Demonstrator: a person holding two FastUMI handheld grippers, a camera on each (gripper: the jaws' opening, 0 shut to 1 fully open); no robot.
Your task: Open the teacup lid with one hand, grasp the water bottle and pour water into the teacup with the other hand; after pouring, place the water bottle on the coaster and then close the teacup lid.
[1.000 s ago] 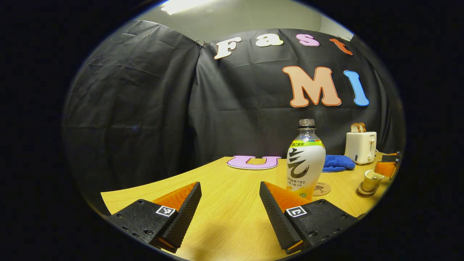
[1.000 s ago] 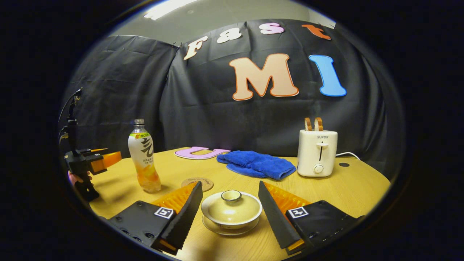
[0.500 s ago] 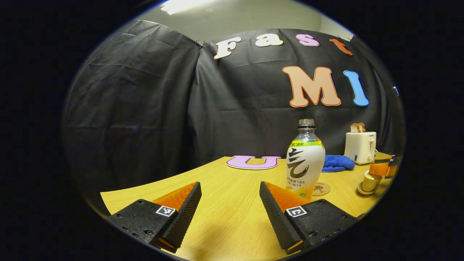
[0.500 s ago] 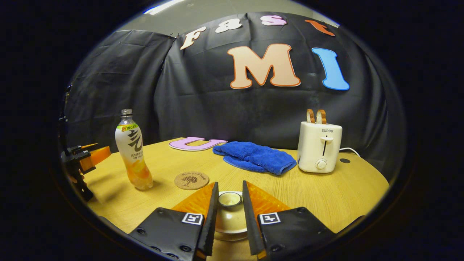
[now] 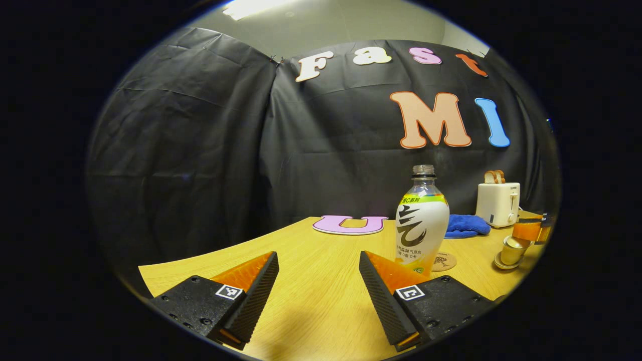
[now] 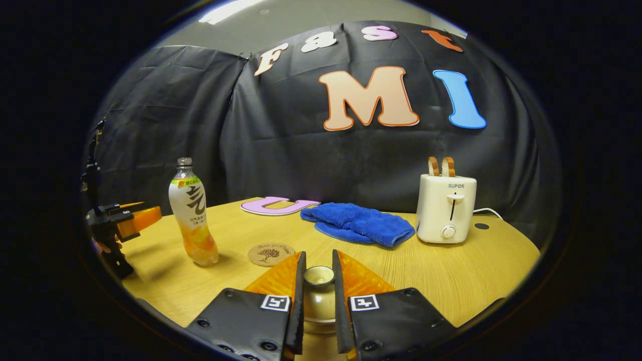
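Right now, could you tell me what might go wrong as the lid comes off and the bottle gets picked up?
1. The right gripper pinches only the lid's small knob; the lid could slip or drag the teacup.
2. The uncapped water bottle stands beside the open left gripper, off to one side; a nudge could tip and spill it.

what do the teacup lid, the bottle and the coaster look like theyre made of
Teacup lid: likely glazed ceramic, a smooth cream surface with a soft sheen on its knob.
Bottle: clear plastic by the look, orange drink showing through below a printed wrap.
Coaster: probably cork or wood, a flat matte tan disc with a dark tree print; which of the two I cannot tell.
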